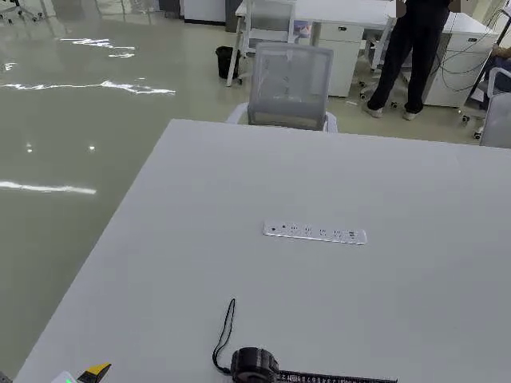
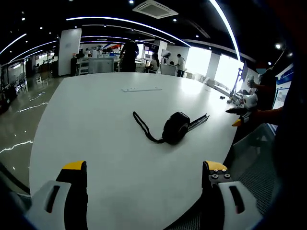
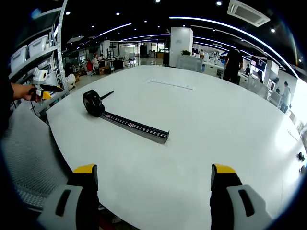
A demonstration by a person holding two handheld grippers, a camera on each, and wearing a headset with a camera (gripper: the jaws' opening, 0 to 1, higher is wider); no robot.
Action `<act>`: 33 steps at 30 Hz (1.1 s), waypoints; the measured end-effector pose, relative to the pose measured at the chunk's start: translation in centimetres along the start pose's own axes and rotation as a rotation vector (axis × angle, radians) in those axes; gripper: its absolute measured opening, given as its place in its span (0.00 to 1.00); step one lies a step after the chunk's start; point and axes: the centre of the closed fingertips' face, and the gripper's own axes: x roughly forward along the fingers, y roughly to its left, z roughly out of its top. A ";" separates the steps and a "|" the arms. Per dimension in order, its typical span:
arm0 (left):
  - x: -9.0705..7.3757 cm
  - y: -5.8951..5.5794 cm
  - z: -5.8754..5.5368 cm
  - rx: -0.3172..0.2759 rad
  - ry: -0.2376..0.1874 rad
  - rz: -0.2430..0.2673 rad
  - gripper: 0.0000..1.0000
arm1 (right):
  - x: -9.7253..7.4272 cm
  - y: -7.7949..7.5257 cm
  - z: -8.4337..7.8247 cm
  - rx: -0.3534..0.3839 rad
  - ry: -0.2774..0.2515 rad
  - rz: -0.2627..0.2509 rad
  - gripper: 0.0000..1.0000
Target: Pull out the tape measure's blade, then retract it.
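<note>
Two steps make up the task, and to judge by how things lie the first is done; the tape measure (image 1: 254,365) sits on the white worktop (image 1: 239,191) at the bottom centre of the head view, with its blade (image 1: 335,378) run out toward the lower right of the frame and its black strap (image 1: 226,331) trailing up and to the left of the case. In the right gripper view the case (image 3: 93,103) lies in the left middle of the frame; the blade (image 3: 136,127) lies flat on the worktop from there down toward the centre, its end hook resting free. The left gripper (image 2: 145,166) has its fingers wide apart with nothing between them; the tape measure (image 2: 176,127) lies above them in the centre of that view, well apart from both tips. The right gripper (image 3: 153,168) likewise has its fingers spread and bare, with the blade's end near but not touched. A power strip (image 1: 314,232) lies mid-frame in the head view, well apart from the tape. What is left, it seems, is the retraction; since the blade lies out with no hold on it, the lock is probably set, so a gripper would need to steady the case and release it.
</note>
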 end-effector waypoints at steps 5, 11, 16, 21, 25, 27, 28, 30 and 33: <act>-0.1 -0.3 1.4 -0.103 -0.046 0.008 0.99 | -0.1 -0.3 -0.2 -0.004 -0.007 -0.007 1.00; -0.1 0.4 2.1 -0.147 -0.071 0.058 0.99 | -0.3 -0.3 -0.9 -0.042 0.012 -0.009 1.00; 0.2 -0.4 2.0 -0.126 -0.033 0.065 0.99 | -0.5 -0.5 -1.1 -0.033 0.009 -0.006 1.00; 0.4 -1.3 3.1 -0.102 -0.027 0.075 0.99 | -0.4 -0.7 -0.8 -0.031 0.003 -0.003 1.00; 1.4 -2.8 3.3 -0.068 0.003 0.066 0.99 | -0.1 -0.7 -0.5 -0.033 0.002 0.004 1.00; 1.8 -3.5 3.5 -0.039 0.013 0.069 0.99 | 0.0 -0.8 -0.4 -0.033 0.002 0.005 1.00; 2.1 -3.7 3.6 -0.039 0.015 0.068 0.99 | 0.1 -0.8 -0.3 -0.035 0.000 0.006 1.00; 2.5 -4.3 3.8 -0.038 0.013 0.064 0.99 | 0.3 -0.9 -0.3 -0.041 0.002 0.009 0.99; 3.2 -4.9 4.1 -0.048 0.013 0.064 0.99 | 0.5 -1.0 -0.2 -0.052 0.000 0.018 0.98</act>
